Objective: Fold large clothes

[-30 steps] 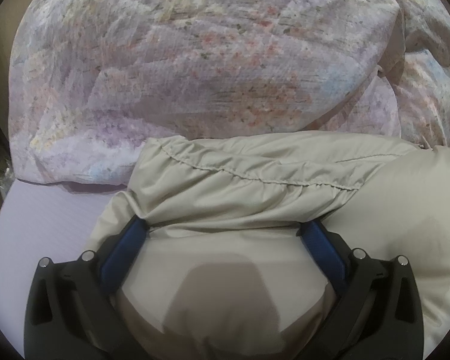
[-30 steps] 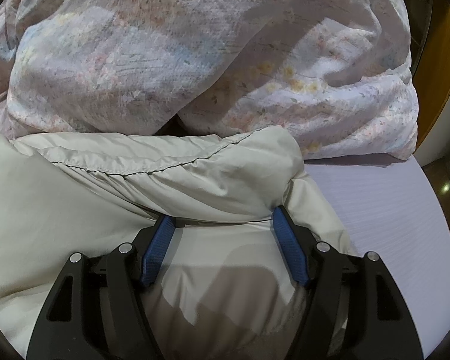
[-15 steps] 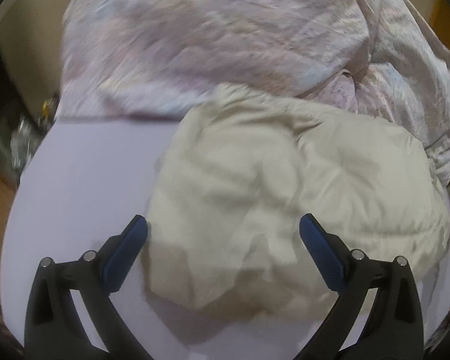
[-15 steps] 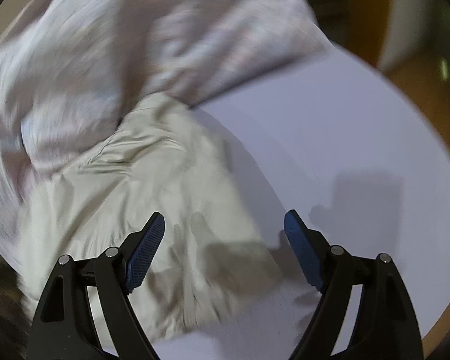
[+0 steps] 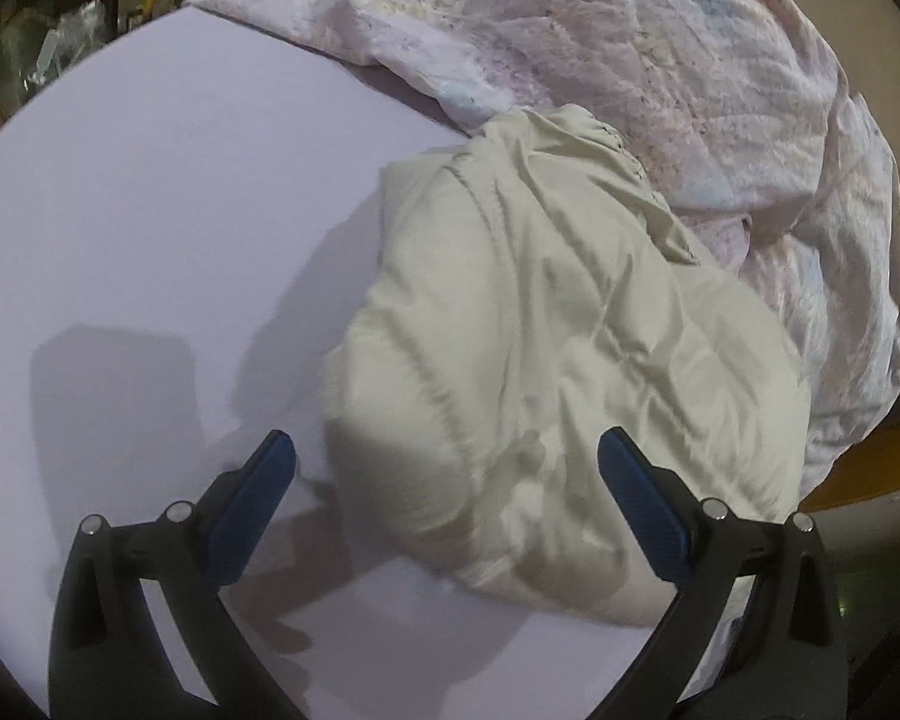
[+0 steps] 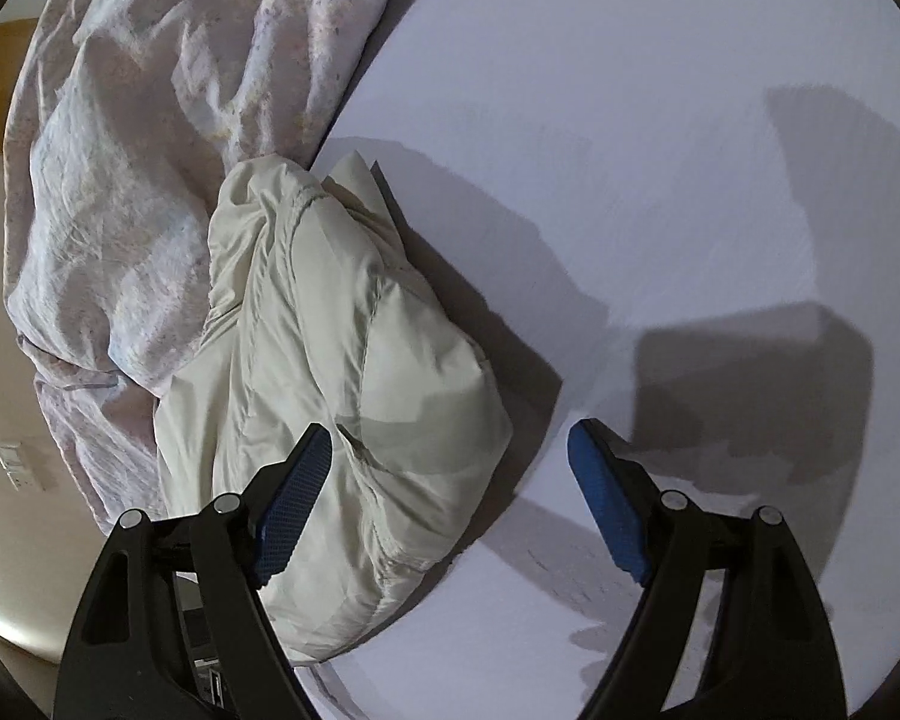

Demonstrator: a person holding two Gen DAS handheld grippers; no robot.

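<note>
Jacket (image 5: 570,360) bundled on bed (image 5: 150,210)

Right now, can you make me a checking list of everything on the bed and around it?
Surface: pale lilac flat bed sheet, mostly bare, with shadows on it.
Job's things: puffy cream padded garment, bundled, lying on the sheet.
Clutter: crumpled floral pastel quilt, touching the garment's far side.
Grippers: left gripper open, holding nothing; right gripper open, holding nothing.
Cables: nothing seen.
Surroundings: white wall switch; wooden floor; blurred dark items in the left view's far corner.
</note>
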